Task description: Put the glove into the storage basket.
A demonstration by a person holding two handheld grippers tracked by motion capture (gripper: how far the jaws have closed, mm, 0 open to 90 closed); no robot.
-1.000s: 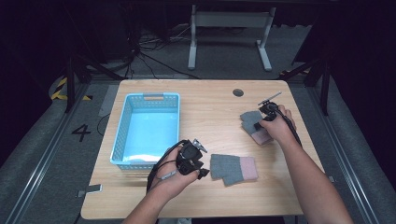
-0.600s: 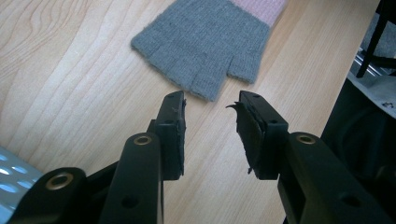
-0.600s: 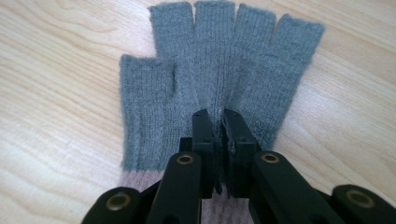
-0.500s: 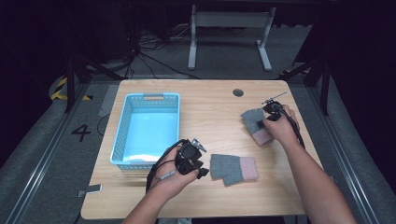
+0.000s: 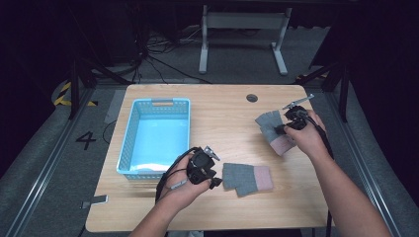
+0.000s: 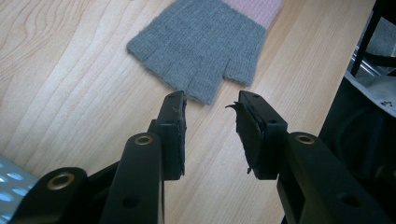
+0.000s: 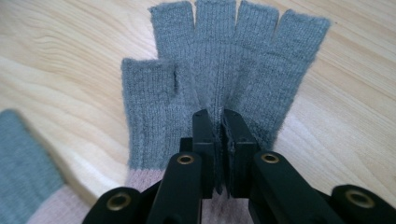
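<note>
Fingers (image 7: 219, 140) of the right gripper (image 5: 291, 121) have just closed, clamped on the far glove (image 7: 224, 84). Left gripper (image 6: 212, 112) fingers stand apart, the near glove (image 6: 205, 42) just ahead, its cuff pointing away.

gloves: 2 (image 5: 247, 178) (image 5: 274, 131) | basket: 1 (image 5: 129, 132) | table: 1 (image 5: 222, 113)

A light wooden table (image 5: 217, 113) is carrying everything. A blue basket (image 5: 156, 136) is sitting on it, just beside the left gripper (image 5: 213, 181) on its outer side. A grey glove with a pink cuff (image 5: 247, 177) is lying flat just ahead of that gripper's tips. A second glove (image 5: 272, 131) is lying under the right gripper (image 5: 280, 130), pinched at its palm.
</note>
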